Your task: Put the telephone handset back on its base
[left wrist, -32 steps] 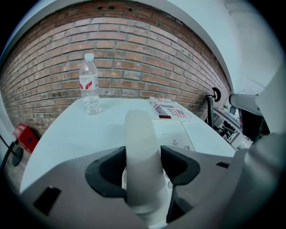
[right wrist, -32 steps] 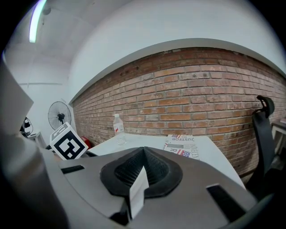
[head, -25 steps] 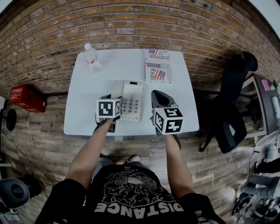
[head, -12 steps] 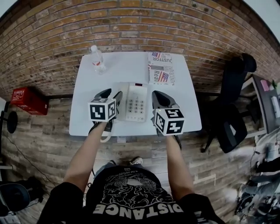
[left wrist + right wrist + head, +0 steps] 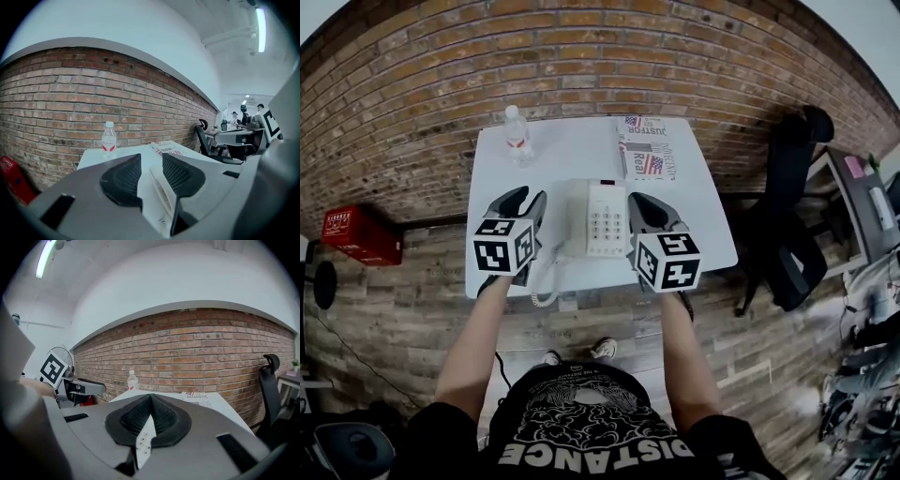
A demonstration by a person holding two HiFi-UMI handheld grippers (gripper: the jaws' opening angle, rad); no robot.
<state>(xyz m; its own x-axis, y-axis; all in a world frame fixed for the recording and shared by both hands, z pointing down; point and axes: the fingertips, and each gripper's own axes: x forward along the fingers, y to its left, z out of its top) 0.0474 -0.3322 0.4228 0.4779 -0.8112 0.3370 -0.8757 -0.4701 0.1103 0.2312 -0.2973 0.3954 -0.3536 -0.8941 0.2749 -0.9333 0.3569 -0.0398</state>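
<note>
In the head view, a white surface (image 5: 497,258) stands against a brick wall. The telephone base (image 5: 606,220) is in the middle of it, and the handset (image 5: 572,225) lies along the left side of the base. A coiled cord (image 5: 546,283) hangs over the near edge. The left gripper (image 5: 525,199) is just left of the handset, and the right gripper (image 5: 645,208) is just right of the base. A water bottle (image 5: 517,134) stands at the far left corner, and a newspaper (image 5: 647,150) lies at the far right.

In the left gripper view, the fingers (image 5: 122,180) are spread and closing. The handset is between them, close to the right finger.

In the right gripper view, the fingers (image 5: 161,418) are pressed together at the tips and hold nothing. The keypad (image 5: 144,444) shows below them.
</note>
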